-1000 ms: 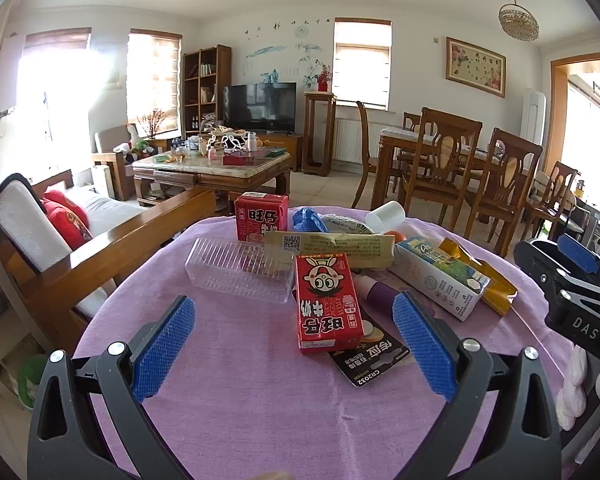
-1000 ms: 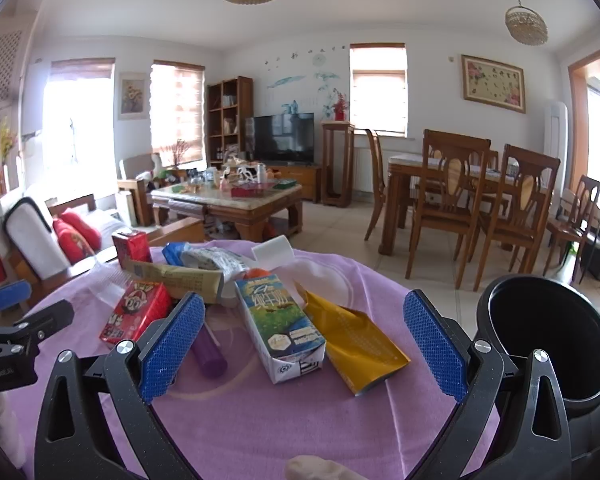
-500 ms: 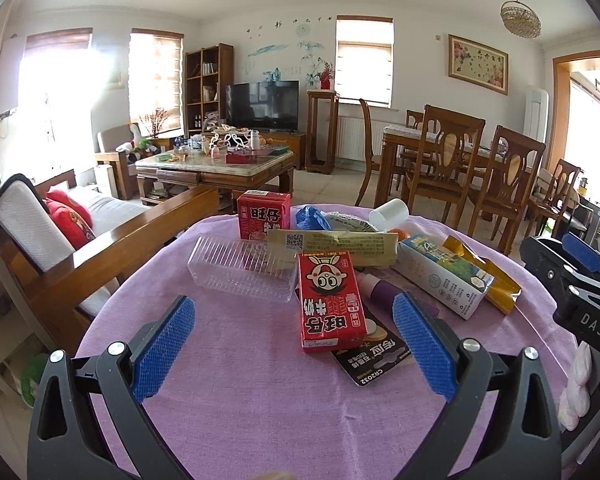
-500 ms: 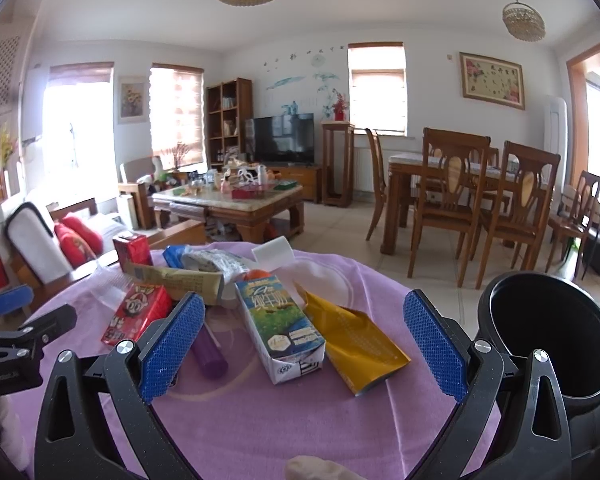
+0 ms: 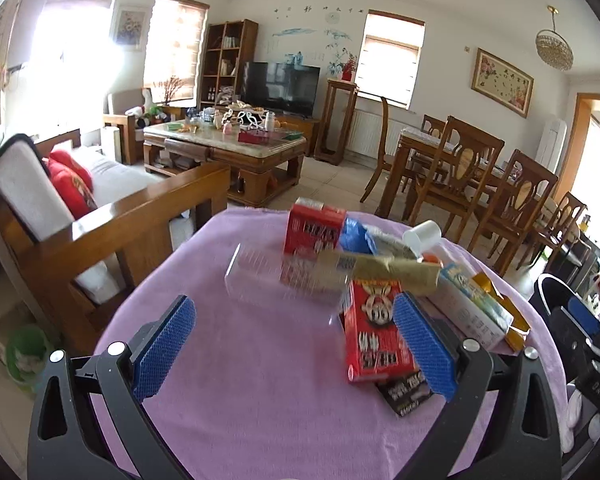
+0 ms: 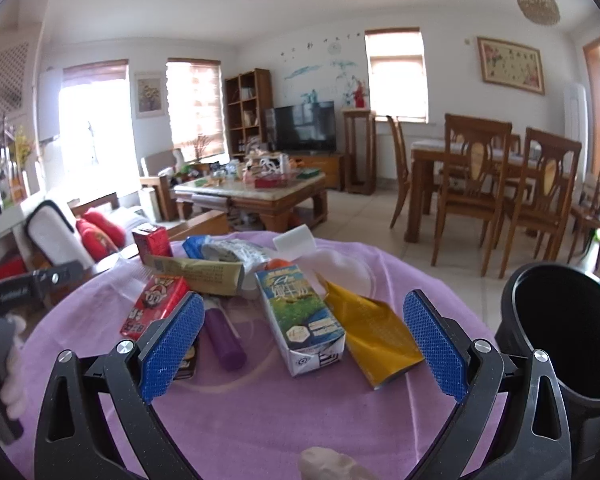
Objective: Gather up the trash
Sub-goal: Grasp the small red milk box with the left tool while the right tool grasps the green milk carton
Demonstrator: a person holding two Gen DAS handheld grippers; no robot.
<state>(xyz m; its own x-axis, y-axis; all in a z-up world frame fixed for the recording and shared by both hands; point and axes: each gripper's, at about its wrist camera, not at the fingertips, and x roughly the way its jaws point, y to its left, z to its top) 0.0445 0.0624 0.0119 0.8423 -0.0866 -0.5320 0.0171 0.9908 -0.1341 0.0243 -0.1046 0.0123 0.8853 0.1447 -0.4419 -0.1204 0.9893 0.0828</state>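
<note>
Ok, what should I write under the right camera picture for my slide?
Open right gripper hovering over a milk carton and gold pouch, black bin nearby.

Purple cloth point(image 6: 260, 420), red carton point(image 5: 374, 332), gold pouch point(image 6: 374, 340), black bin point(image 6: 560, 344).

Trash clusters on the purple-clothed tabletop point(image 6: 260, 420): a flat red carton point(image 6: 156, 304); a green-and-white milk carton point(image 6: 300, 316) beside a crumpled gold pouch point(image 6: 372, 340); black bin point(image 6: 560, 340) alongside.

Left gripper point(image 5: 294, 350), right gripper point(image 6: 304, 344): fingers spread wide, empty
</note>
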